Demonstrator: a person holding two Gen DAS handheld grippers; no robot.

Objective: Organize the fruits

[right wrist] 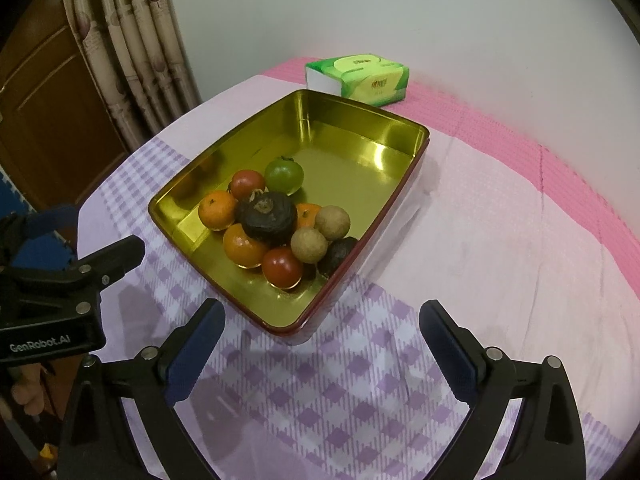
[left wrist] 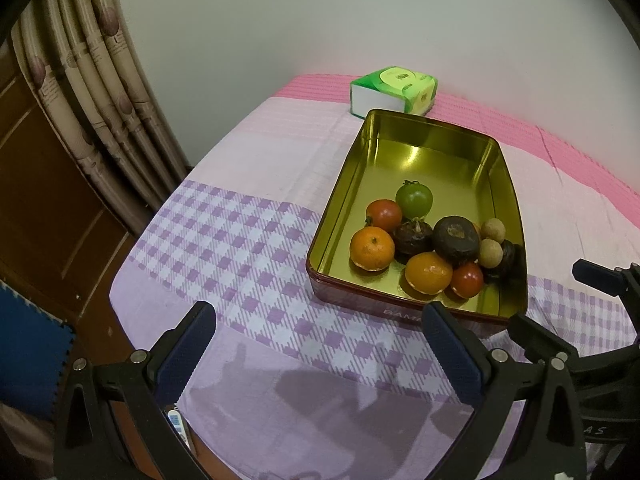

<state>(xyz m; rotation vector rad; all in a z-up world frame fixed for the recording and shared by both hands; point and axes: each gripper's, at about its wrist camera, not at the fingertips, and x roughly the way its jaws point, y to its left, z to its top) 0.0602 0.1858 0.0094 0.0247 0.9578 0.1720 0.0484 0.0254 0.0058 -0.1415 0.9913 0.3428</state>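
Note:
A gold-lined tin (left wrist: 424, 164) with a dark red outside stands on the checked cloth. Piled at its near end are two oranges (left wrist: 372, 248), two red tomatoes (left wrist: 384, 214), a green tomato (left wrist: 414, 199), dark brown fruits (left wrist: 456, 239) and two tan longans (left wrist: 490, 252). My left gripper (left wrist: 318, 316) hangs open over the cloth just in front of the tin, nothing between its fingers. In the right wrist view the same tin (right wrist: 340, 152) and fruit pile (right wrist: 268, 216) lie ahead. My right gripper (right wrist: 322, 312) is open over the tin's near corner, holding nothing.
A green tissue pack (left wrist: 394, 90) lies behind the tin on the pink strip of cloth. A patterned curtain (left wrist: 92, 100) and a wooden door stand to the left, past the table edge. The left gripper (right wrist: 92, 232) shows at the left of the right wrist view.

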